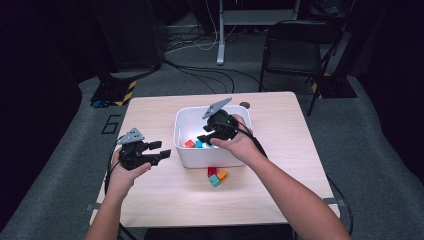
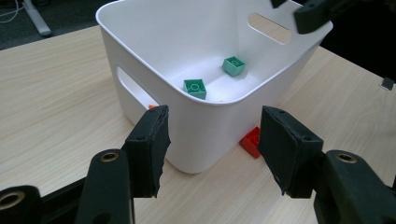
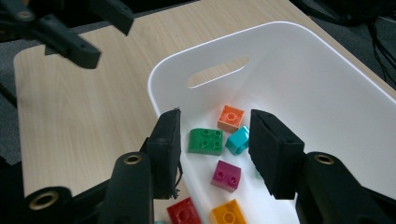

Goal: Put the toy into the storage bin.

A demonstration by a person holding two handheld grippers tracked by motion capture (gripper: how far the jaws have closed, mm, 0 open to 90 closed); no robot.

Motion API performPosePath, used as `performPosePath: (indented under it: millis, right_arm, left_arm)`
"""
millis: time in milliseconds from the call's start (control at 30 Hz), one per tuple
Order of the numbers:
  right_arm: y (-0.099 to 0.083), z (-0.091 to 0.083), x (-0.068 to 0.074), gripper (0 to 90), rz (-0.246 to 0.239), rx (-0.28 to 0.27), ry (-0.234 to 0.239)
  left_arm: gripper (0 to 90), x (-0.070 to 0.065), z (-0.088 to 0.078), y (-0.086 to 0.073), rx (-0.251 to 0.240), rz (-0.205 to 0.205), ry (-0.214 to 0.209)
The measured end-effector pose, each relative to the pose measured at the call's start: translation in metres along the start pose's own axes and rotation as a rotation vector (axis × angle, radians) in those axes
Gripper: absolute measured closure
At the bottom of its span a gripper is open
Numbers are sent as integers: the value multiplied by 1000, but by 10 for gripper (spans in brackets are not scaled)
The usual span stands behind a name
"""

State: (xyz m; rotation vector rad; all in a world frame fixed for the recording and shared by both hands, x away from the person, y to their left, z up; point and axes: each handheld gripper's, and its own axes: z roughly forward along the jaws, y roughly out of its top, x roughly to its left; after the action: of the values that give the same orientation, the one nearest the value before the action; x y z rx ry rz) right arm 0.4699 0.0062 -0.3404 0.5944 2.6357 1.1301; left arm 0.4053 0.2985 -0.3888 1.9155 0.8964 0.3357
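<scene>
1. Right gripper [image 1: 206, 135] over white bin [image 1: 181, 150], jaws spread partway, nothing between pads; pointing down into bin interior.
2. Below right jaws, on bin floor: orange brick [image 3: 230, 117], green brick [image 3: 205, 141], teal brick [image 3: 238, 141], magenta brick [image 3: 226, 175], all loose, none touched. Red brick [image 3: 185, 212] & yellow-orange brick [image 3: 229, 213] nearest cam, at bottom edge of right gripper view.
3. Bin rim curves just beyond right gripper's left pad; handle slot [image 3: 217, 72] in wall ahead. Open floor w/ room to right of bricks, far wall well apart.
4. Left gripper [image 1: 161, 151] beside bin, outside it, jaws wide, empty. Bin corner [image 2: 205, 135] straight ahead betw. pads, not touching either.
5. From left gripper: two green bricks [image 2: 195, 87] [image 2: 234, 65] inside bin beyond rim; red brick [image 2: 251, 141] on table [image 1: 150, 200] by bin base, just inside right pad's line.
6. Outside bin, near front wall: small cluster of red, orange, teal bricks [image 1: 216, 176] on table, betw. both forearms.
7. Bare tabletop around left gripper, free room to table edge.
</scene>
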Motion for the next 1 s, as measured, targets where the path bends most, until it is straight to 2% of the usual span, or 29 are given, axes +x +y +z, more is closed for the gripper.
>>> performPosePath:
  millis: [100,200,233,500,567,600,800,1000]
  right_arm:
    - [-13,-8,12,539,0,-14,-2]
    - [-23,-10,16,540,-6,-19,-8]
    - [-26,-10,19,540,11,-20,-7]
    - [-51,-9,35,540,17,-25,24]
    - [-59,-7,38,540,20,-25,18]
    - [-64,-4,40,539,6,-24,10]
    - [-90,12,47,539,42,-2,16]
    - [-108,27,51,539,39,24,12]
  left_arm:
    - [429,0,0,0,1,0,-1]
    - [429,0,0,0,1,2,-1]
    - [429,-1,1,0,-1,0,1]
    - [429,0,1,0,9,3,3]
    - [429,0,1,-1,10,3,3]
    - [429,0,1,-1,9,3,3]
    - [429,0,1,-1,10,3,4]
    - [429,0,2,-1,2,1,6]
